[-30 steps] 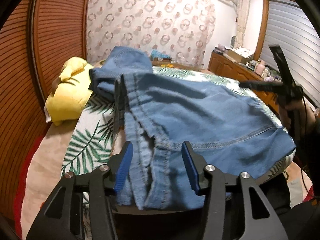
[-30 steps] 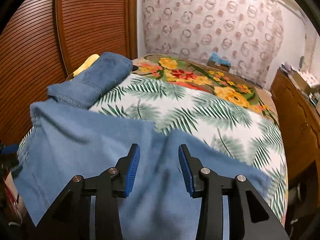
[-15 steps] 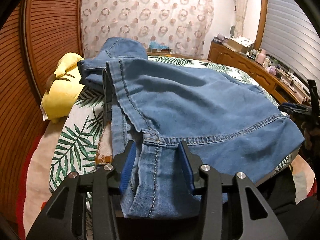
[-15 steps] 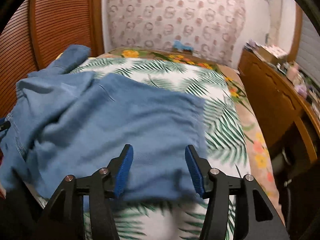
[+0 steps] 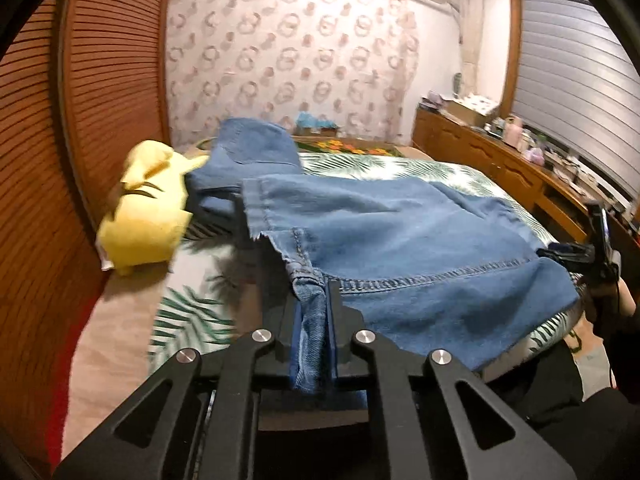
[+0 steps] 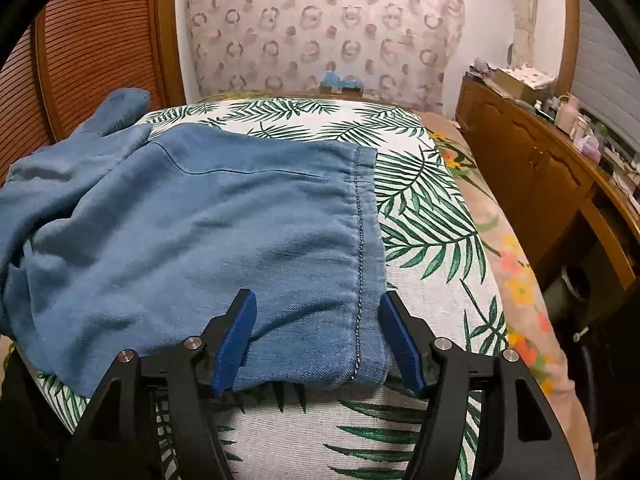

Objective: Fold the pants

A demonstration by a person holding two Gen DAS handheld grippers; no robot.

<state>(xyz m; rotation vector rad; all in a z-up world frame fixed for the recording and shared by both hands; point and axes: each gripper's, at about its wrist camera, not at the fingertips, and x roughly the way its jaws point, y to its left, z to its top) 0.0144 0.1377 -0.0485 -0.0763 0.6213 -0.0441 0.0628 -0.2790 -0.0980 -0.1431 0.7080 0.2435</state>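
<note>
Fingers of the left gripper [image 5: 313, 300] are closing, pinching a bunched seam of the pants [image 5: 400, 232], angled down over the bed [image 5: 192, 312]. Right gripper [image 6: 318, 316] is tilting down with fingers spreading, unclenched, straddling the hem [image 6: 360, 240]. Pants are lying across the bed, beside a yellow plush [image 5: 144, 204].

Place: home bedroom
Bed [image 6: 420, 208]: leaf-print cover, centre
Wardrobe [image 5: 100, 80]: slatted wooden doors, nine o'clock
Dresser [image 6: 520, 152]: cluttered wooden top, three o'clock
Wallpaper [image 6: 320, 20]: ring-patterned, twelve o'clock
Plush toy [image 5: 144, 204]: yellow, ten o'clock
</note>
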